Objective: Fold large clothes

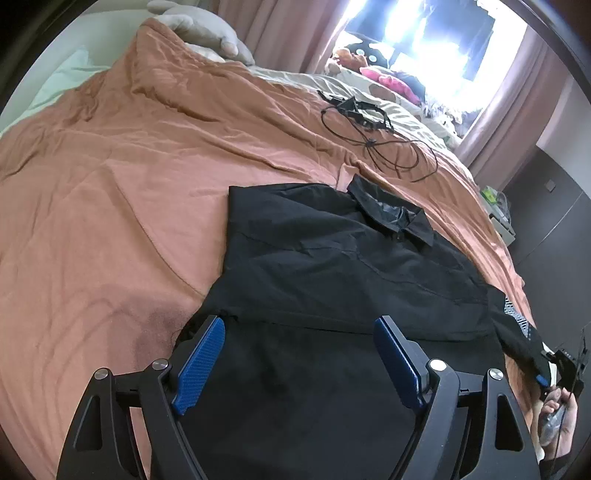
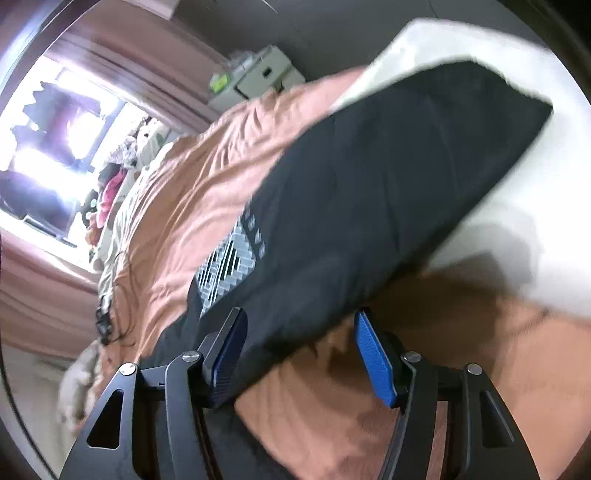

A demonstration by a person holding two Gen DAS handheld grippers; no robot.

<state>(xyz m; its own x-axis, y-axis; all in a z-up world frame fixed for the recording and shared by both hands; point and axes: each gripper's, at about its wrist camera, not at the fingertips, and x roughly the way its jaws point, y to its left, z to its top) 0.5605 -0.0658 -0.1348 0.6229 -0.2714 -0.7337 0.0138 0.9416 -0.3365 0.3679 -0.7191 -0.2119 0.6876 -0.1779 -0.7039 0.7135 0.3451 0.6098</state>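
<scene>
A black collared shirt (image 1: 332,258) lies flat on the orange-brown bedspread (image 1: 110,184), its collar (image 1: 391,214) toward the far right. My left gripper (image 1: 301,325) hovers over the shirt's near part, jaws wide open with nothing between the blue pads (image 1: 201,362). In the right wrist view a black sleeve (image 2: 388,184) with a grey-white pattern (image 2: 229,266) stretches across the bed edge. My right gripper (image 2: 301,317) stands open over it. The cloth lies against the left pad (image 2: 229,354), while the right pad (image 2: 373,358) is apart from it. At the left view's right edge a hand holds the right gripper (image 1: 561,365).
A black cable with a strap (image 1: 369,122) lies on the bedspread beyond the shirt. Pillows (image 1: 207,33) sit at the bed's head and soft toys (image 1: 369,62) by the bright window. A white sheet (image 2: 517,206) shows under the sleeve, and a bedside cabinet (image 2: 258,77) stands behind.
</scene>
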